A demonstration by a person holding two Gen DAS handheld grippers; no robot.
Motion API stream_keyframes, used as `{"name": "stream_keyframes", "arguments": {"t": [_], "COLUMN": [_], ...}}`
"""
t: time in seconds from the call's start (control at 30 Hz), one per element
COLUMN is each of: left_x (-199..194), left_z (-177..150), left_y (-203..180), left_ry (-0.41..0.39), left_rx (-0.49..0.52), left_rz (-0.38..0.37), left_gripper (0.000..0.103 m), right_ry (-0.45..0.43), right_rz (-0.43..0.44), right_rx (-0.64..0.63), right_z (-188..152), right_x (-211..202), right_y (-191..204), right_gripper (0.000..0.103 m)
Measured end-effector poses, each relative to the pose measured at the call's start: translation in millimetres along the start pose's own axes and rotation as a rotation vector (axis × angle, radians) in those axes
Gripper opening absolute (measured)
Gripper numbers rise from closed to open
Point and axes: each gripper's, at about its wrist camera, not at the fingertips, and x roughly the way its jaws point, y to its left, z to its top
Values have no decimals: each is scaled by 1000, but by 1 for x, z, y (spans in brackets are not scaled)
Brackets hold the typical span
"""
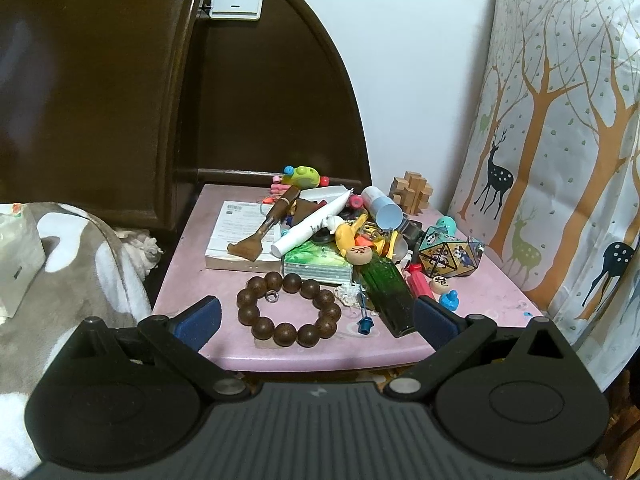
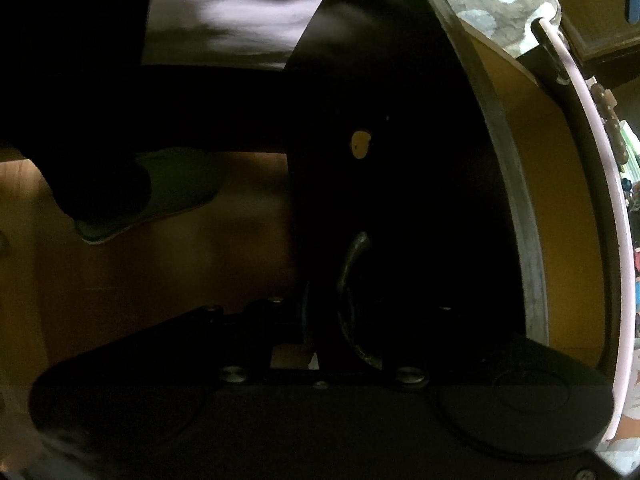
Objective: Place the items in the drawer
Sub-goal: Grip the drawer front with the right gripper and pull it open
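In the left wrist view my left gripper [image 1: 316,316] is open and empty, just short of the front edge of a pink nightstand top [image 1: 492,296]. A brown bead bracelet [image 1: 288,309] lies between its blue pads. Behind it lie a green glass bottle [image 1: 390,288], a white booklet [image 1: 240,236] with a brown brush [image 1: 266,226], a white tube [image 1: 308,228] and several small toys. In the right wrist view my right gripper [image 2: 346,320] is tight against the dark drawer front [image 2: 400,160], its fingers around the curved metal handle [image 2: 350,276]. The drawer stands pulled out, with yellow wood inside [image 2: 560,220].
A dark wooden headboard [image 1: 120,100] rises behind the nightstand at left, with a blanket-covered bed [image 1: 60,280] beside it. A deer-print curtain [image 1: 560,140] hangs at right. A wooden puzzle [image 1: 412,192] and a patterned polyhedron toy [image 1: 448,254] sit at the back right. A slippered foot [image 2: 152,200] rests on the floor.
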Motion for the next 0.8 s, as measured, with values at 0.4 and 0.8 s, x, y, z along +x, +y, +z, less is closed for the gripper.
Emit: {"name": "stream_keyframes", "arguments": {"t": [0.4, 0.8], "left_x": [11, 61], "left_z": [-5, -14], "left_y": [-7, -20], "left_ry": [25, 59], "left_rx": [28, 131], "left_rz": [0, 37], "left_gripper": [103, 96], "right_ry": [-2, -36], "right_rz": [-33, -53], "right_rx": [-7, 11], "right_z": [3, 2], "right_x": [0, 2], "right_y": [20, 24], "right_gripper": [20, 29]}}
